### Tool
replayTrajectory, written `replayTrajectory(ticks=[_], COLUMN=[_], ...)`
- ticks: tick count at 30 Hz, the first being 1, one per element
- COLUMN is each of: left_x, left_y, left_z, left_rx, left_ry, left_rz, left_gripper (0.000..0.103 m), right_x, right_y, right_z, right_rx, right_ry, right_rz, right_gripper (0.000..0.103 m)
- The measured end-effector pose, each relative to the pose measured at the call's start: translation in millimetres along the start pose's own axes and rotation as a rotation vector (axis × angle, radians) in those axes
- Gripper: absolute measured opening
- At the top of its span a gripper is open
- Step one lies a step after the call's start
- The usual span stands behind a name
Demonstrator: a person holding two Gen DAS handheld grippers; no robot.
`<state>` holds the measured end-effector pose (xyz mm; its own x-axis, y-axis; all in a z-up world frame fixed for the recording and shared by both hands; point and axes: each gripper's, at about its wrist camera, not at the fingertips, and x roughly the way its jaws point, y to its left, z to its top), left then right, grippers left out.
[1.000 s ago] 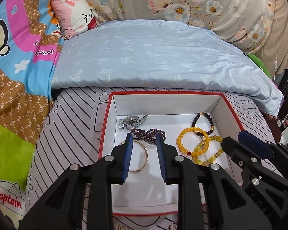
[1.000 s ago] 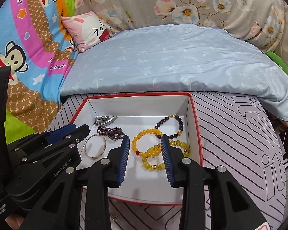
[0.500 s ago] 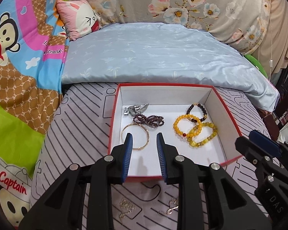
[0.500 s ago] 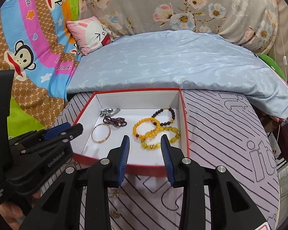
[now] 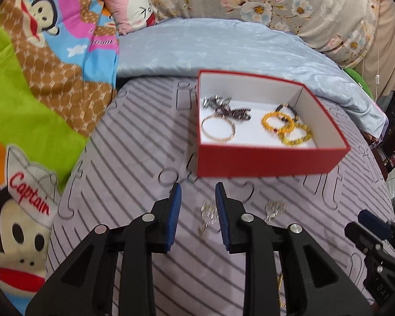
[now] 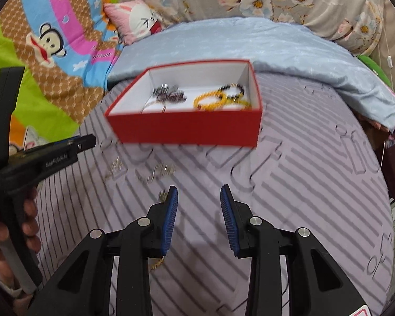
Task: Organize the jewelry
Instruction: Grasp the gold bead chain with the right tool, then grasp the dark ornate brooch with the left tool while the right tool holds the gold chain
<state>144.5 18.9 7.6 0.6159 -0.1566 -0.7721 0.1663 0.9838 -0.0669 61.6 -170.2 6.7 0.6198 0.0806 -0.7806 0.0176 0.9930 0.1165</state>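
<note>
A red box (image 5: 263,160) with a white inside sits on the striped mat. It holds a gold bangle (image 5: 218,130), yellow bead bracelets (image 5: 287,129), dark bead bracelets and a silver piece. In front of it two silver earrings (image 5: 208,214) (image 5: 275,208) lie on the mat. My left gripper (image 5: 197,192) hovers open over the nearer earring, with nothing gripped. My right gripper (image 6: 198,194) is open too, above bare mat short of the red box (image 6: 184,129). A gold chain (image 6: 158,262) peeks out under its left finger. The earrings (image 6: 160,172) lie ahead to its left.
The striped mat (image 5: 134,158) covers a bed. A pale blue quilt (image 5: 223,44) lies behind the box, a cartoon blanket (image 5: 39,105) to the left, a pink pillow (image 5: 134,8) at the back. A hand holds the left gripper (image 6: 65,150).
Both grippers have drawn back from above the box toward the near side of the mat. The box now lies farther ahead, and the earrings on the mat have come into view.
</note>
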Motion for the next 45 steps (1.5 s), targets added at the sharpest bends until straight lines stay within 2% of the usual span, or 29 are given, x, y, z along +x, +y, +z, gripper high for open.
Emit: replayTrajectory(ticks=[5,11,13,14,16,18,25,28,39,45], left_x=[5,6,5,5,4,4,5,5,3,8], left_y=[11,18,19,19,18,16,7,0,-43,-76], left_z=[-28,-48,-52,-53,-54,-54,-54,-54,-50,-48], left_rx=[-0.02,-0.026,-0.032,-0.037,-0.038,-0.036,-0.024,-0.015,0.036,0.064], left_ry=[0.049,0.083,0.087,0.085,0.085,0.085,0.092,0.094,0.099,0.111], left_rz=[0.011,0.002,-0.003,-0.006,-0.014,-0.017,-0.046,-0.06,-0.138,-0.188], left_gripper=[0.026,0.026,0.037,0.038,0.038,0.038,0.038,0.038,0.038,0.045], right_x=[6,17,20,22,26,30,34,34,16,8], right_y=[13,29,32,32,33,32,31,25,-19,-36], right_z=[-29,-42,-43,-43,-44,-45,-45,-45,-48,-45], right_rx=[-0.015,-0.036,-0.046,-0.048,-0.051,-0.052,-0.063,-0.043,0.09,0.123], right_ry=[0.064,0.104,0.107,0.109,0.116,0.126,0.119,0.122,0.119,0.096], right_rz=[0.034,0.054,0.048,0.046,0.043,0.042,0.025,0.031,-0.037,-0.044], right_gripper=[0.034,0.032,0.03,0.03,0.026,0.017,0.003,0.003,0.003,0.003])
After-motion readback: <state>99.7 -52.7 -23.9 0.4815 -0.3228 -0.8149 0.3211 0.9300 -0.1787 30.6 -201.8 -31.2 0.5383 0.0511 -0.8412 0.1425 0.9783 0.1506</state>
